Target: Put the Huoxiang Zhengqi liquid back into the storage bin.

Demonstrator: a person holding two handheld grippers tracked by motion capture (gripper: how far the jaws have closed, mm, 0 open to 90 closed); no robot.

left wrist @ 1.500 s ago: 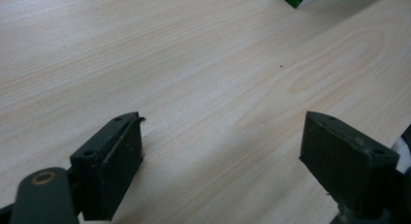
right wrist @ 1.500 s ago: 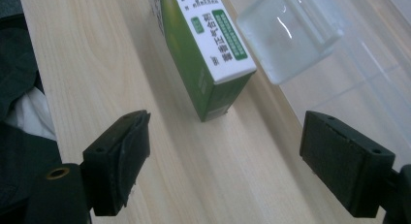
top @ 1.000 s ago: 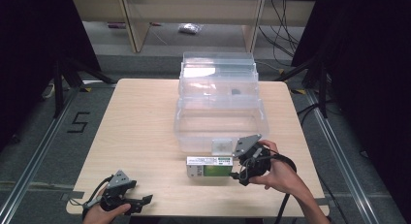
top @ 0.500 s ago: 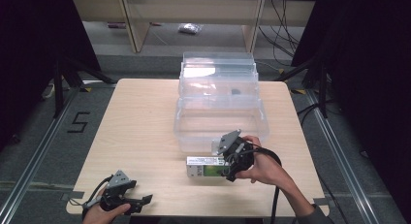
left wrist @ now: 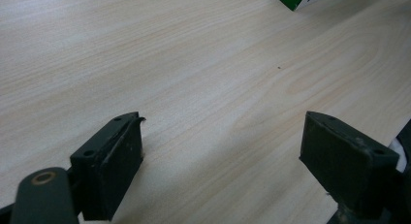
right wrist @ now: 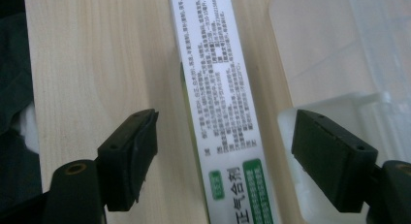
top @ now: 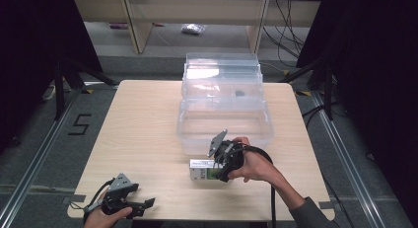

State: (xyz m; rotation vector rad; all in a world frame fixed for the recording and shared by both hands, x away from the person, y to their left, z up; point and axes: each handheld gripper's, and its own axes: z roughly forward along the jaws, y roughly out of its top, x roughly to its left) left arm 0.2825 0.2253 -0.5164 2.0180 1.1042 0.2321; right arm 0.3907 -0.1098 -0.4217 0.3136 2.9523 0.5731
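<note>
From above, your right hand-held gripper straddles the white-and-green box lying on the table just in front of the clear bin. Your left hand-held gripper rests near the table's front edge.

Left gripper view: jaws wide apart over bare wood.

Right gripper view: the jaws have just been closing, the box between them, pads not yet touching, lined up for a grasp across its narrow width.

Counter: pale wood-grain top, smooth, matt. Bin, at counter's far side: clear plastic, glossy. Box, on counter just before bin: printed white-and-green cardboard, slight sheen. Right tongs and left tongs: black, matt.
</note>
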